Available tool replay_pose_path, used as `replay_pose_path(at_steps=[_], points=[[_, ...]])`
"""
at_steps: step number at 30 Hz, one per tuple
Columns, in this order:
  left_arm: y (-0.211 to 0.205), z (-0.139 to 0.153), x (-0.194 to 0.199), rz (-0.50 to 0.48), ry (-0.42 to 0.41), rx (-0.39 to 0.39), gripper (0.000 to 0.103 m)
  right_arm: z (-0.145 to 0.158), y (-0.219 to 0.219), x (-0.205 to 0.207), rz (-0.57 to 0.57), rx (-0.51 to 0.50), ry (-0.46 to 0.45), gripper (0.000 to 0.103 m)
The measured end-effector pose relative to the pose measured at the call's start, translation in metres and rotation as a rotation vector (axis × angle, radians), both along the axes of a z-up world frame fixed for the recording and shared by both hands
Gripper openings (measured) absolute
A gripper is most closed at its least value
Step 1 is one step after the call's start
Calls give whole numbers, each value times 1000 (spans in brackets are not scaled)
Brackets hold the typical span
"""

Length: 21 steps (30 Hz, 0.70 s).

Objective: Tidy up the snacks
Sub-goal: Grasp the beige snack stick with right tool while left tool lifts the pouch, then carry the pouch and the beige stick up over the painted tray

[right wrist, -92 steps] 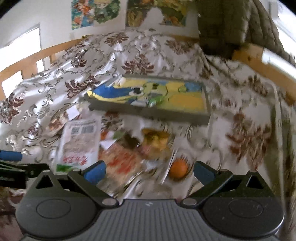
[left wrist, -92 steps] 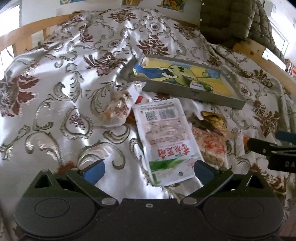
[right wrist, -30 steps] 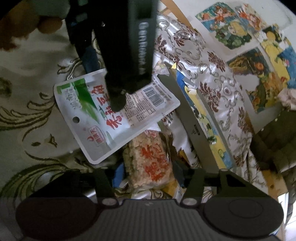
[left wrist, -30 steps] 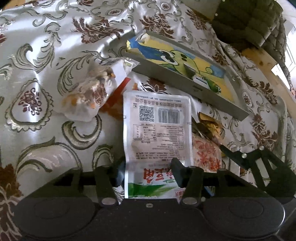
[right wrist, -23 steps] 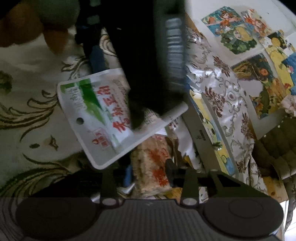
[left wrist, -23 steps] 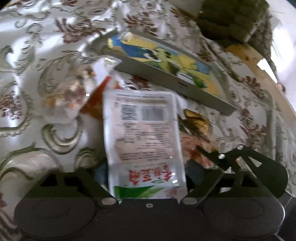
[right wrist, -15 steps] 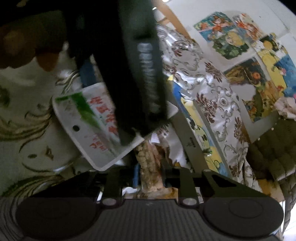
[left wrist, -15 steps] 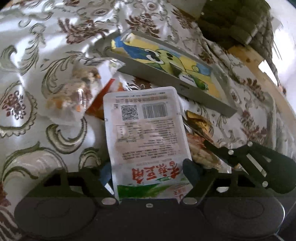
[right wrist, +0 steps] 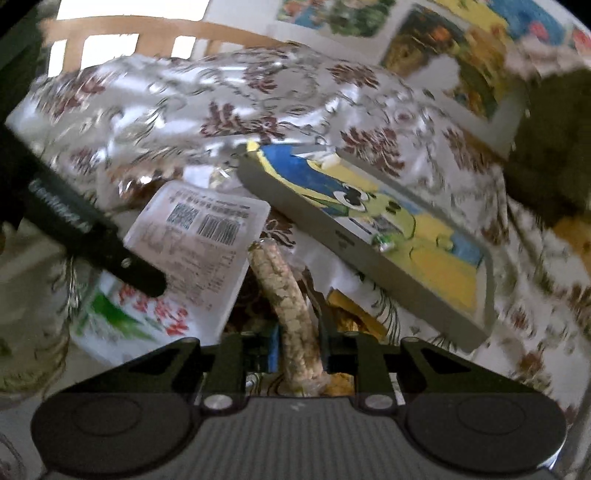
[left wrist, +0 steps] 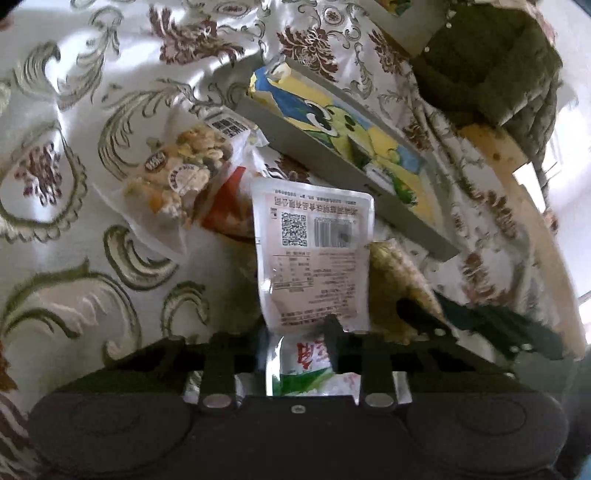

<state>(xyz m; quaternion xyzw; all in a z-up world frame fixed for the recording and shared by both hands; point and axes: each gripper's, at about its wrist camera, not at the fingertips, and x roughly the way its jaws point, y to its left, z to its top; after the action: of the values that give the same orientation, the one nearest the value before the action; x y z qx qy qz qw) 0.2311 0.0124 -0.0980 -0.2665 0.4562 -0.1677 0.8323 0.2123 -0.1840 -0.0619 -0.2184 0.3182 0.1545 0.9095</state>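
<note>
- The left claw (left wrist: 295, 354), its jaws just narrowed, pinches the white pouch (left wrist: 314, 258) by its near end.
- The right claw (right wrist: 297, 350) clamps the rice-cracker pack (right wrist: 284, 291).
- Beyond both lies the grey tray (right wrist: 354, 240) on the patterned cloth (left wrist: 74, 92).

Silvery cloth (left wrist: 122, 62) with dark-red flower and olive scroll pattern covers surface, creased and glossy. Dark green quilted jacket (left wrist: 491, 62) bunched at far right, lying on cloth. Wooden rail (right wrist: 147, 31) behind cloth, bright window gaps between bars. Cartoon posters (right wrist: 454, 62) on white wall beyond. Light wooden board (left wrist: 491, 147) beside jacket.
</note>
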Motion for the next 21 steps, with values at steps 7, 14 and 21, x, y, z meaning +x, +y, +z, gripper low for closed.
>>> replay_pose_path(at_steps=[7,14,21], points=[[-13,14,-5,-90,-119,-91,16,7,-24,14,-67,142,70,24],[-48,5,11,-179,-170,34,17,7,-30,20,-90,187,98,24],[-46,4,10,-135,-142,56,15,4,-23,16,-67,155,78,23]])
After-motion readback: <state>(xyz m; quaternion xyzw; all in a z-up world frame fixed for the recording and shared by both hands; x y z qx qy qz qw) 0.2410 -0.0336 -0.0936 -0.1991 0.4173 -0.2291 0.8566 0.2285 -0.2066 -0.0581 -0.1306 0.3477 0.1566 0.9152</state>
